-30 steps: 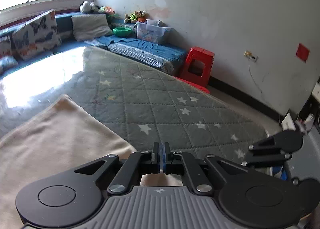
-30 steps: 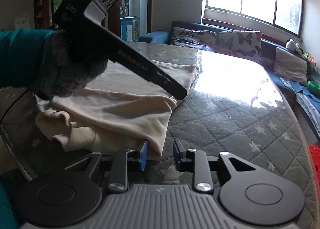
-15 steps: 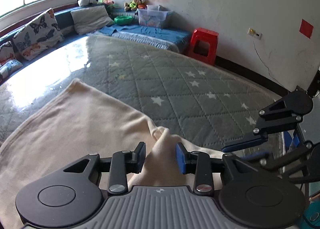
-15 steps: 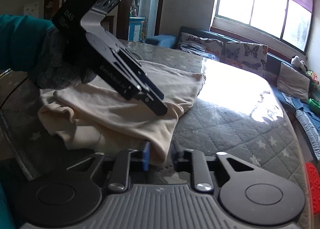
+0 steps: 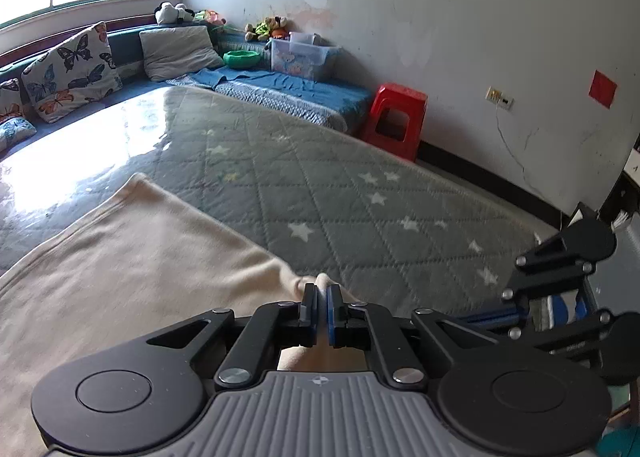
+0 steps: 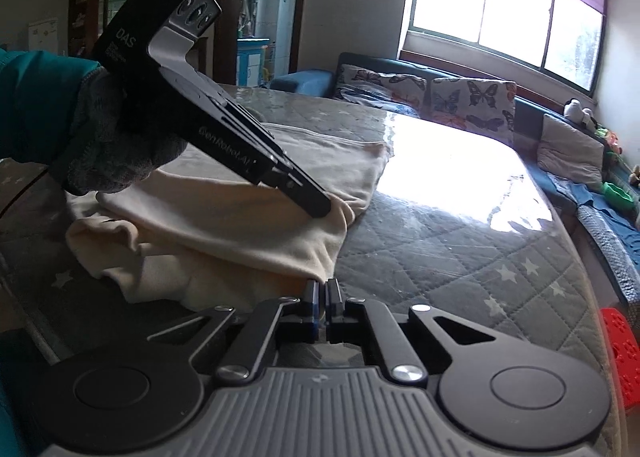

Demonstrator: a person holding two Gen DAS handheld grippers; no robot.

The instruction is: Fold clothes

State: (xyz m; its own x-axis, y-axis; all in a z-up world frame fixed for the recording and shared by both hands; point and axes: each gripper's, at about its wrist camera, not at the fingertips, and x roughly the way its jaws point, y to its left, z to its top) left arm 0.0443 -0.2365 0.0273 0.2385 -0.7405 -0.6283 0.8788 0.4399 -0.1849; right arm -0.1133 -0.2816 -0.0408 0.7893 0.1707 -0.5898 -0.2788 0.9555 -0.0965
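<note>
Cream garment lies partly folded on the quilted, star-print surface. Your left claw is pinching its edge; right claw is pressed together at the near corner, probably on cloth, though that's hard to see. Lift both evenly, keeping the edge taut.

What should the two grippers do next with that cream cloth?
Probably lift together and carry the pinched edge over toward the far side. The left hand-held gripper and the right hand-held gripper are each shut on the near edge of the cream garment, which lies partly folded on the star-patterned quilt.
</note>
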